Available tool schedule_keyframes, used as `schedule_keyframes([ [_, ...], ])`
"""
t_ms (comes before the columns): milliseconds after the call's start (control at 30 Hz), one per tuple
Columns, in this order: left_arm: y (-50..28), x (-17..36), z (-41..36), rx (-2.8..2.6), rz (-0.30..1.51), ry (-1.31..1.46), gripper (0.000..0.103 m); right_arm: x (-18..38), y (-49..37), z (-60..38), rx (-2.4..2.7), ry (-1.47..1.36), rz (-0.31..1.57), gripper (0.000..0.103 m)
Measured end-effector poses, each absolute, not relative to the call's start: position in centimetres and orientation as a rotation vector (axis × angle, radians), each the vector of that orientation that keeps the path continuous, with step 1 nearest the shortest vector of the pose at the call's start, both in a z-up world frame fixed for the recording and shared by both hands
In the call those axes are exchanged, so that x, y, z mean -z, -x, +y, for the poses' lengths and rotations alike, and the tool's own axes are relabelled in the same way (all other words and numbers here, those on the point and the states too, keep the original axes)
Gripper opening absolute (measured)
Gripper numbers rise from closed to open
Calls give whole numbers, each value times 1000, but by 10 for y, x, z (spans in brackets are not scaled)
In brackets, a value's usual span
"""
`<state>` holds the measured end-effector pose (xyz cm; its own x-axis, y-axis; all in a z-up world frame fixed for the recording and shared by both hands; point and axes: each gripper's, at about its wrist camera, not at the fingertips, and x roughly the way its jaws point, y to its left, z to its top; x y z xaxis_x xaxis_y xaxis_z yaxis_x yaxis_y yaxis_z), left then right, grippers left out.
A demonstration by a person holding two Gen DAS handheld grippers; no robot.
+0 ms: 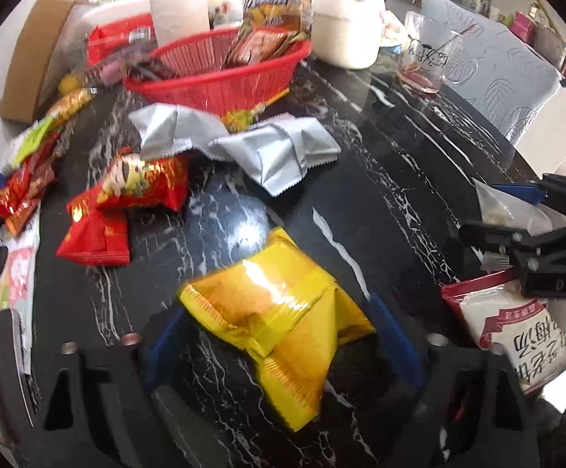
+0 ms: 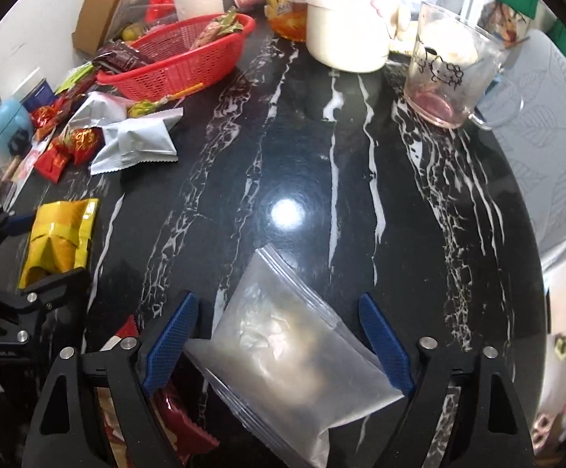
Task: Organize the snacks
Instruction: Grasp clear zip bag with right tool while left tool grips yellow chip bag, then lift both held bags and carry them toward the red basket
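Left gripper (image 1: 279, 335): blue fingers (image 1: 162, 351) set either side of crumpled yellow foil snack packet (image 1: 275, 312), lying on black white-veined marble tabletop (image 1: 380, 163); contact with pads not discernible.
Right gripper (image 2: 279, 343): blue fingers (image 2: 170, 339) flanking clear zip-seal plastic bag (image 2: 290, 355), resting on tabletop; grip not confirmable.
At 12 o'clock from yellow packet: two silver foil sachets (image 1: 275, 152), then red plastic mesh basket (image 1: 220, 74) with upright packets, print blurred.
At 10 o'clock: red figure-printed snack packs (image 1: 127, 195).
At 3 o'clock: white red-bordered pouch (image 1: 517, 331), Chinese characters partly legible.
At 1 o'clock: clear glass mug with cartoon cat outline (image 1: 427, 54), beside cream ceramic pot (image 1: 345, 27).
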<state>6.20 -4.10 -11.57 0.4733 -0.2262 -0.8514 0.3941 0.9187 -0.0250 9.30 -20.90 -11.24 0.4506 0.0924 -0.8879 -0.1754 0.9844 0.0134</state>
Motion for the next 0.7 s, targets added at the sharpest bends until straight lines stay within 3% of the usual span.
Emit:
schedule_keyframes([
  [33,-63,114,-42,388,1003,-183,55,111,-92,-209,-167,92,1079,62],
  [67,-63,113,-42,390,1003,-181,48,111,-91,-209,-167,90,1072,57],
  [133,-65,113,-42,401,1003,-179,46,109,-91,-213,-174,55,1058,32],
  [200,-65,112,-42,404,1001,-180,46,109,-93,-216,-166,35,1050,30],
  [300,-66,111,-42,412,1005,-170,46,106,-95,-215,-180,30,1032,30],
  [367,-66,111,-43,429,1012,-156,46,102,-98,-217,-158,19,1024,37],
  [433,-65,109,-45,439,1013,-150,46,99,-101,-219,-154,13,1032,59],
  [467,-65,107,-47,451,1012,-149,46,97,-100,-220,-157,10,1031,61],
  [700,-63,85,-68,528,974,-152,46,82,-87,-229,-210,45,1023,63],
])
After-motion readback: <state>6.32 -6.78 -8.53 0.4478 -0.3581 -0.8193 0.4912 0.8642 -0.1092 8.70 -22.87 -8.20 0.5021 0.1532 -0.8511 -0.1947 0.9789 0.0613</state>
